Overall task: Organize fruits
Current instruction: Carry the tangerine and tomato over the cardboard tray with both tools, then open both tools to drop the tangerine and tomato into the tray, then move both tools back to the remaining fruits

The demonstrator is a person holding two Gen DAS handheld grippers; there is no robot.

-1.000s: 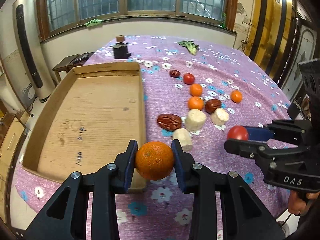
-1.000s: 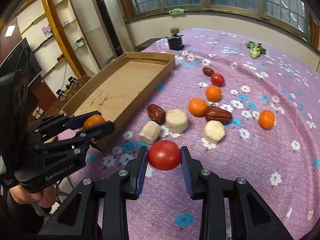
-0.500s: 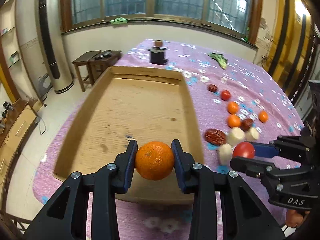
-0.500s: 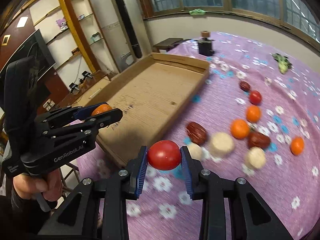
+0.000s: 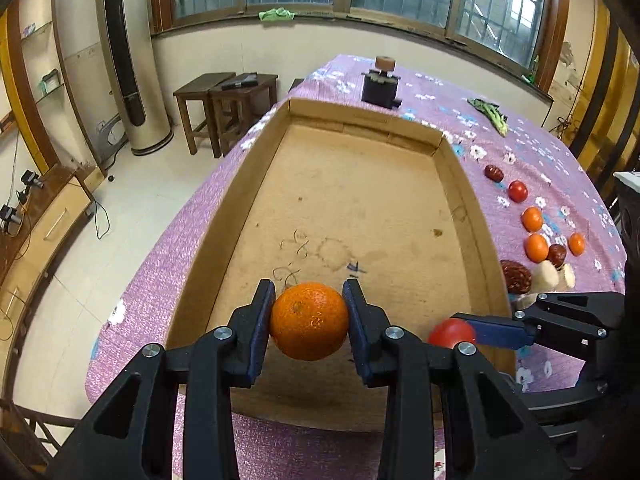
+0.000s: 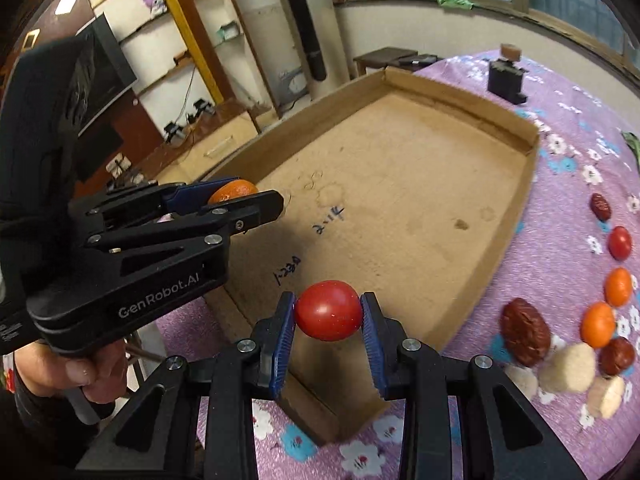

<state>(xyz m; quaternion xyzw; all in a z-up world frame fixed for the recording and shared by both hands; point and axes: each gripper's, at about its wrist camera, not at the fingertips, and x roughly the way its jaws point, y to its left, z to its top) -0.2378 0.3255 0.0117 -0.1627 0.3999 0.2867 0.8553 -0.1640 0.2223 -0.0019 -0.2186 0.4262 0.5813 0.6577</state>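
My left gripper (image 5: 309, 320) is shut on an orange mandarin (image 5: 309, 321), held above the near end of the shallow cardboard tray (image 5: 456, 168). My right gripper (image 6: 328, 312) is shut on a red tomato (image 6: 329, 311), hanging over the tray's near corner (image 6: 320, 412). In the right wrist view the left gripper (image 6: 236, 200) shows at the left with the mandarin (image 6: 234, 192) in it. In the left wrist view the right gripper (image 5: 452, 334) shows at the right, carrying the tomato (image 5: 450, 332). The tray's floor is bare, with only pen marks and stains.
On the purple flowered cloth (image 6: 560, 184) right of the tray lie mandarins (image 6: 598, 324), a small tomato (image 6: 620, 242), dark red dates (image 6: 524, 332) and pale cut pieces (image 6: 570, 366). A black object (image 5: 380, 88) and a green vegetable (image 5: 494, 116) sit at the far end. A hand (image 6: 80, 372) grips the left gripper's handle.
Both grippers have swung left from the fruit on the cloth to over the tray's near end, still carrying the mandarin and the tomato. Their grips have not changed.
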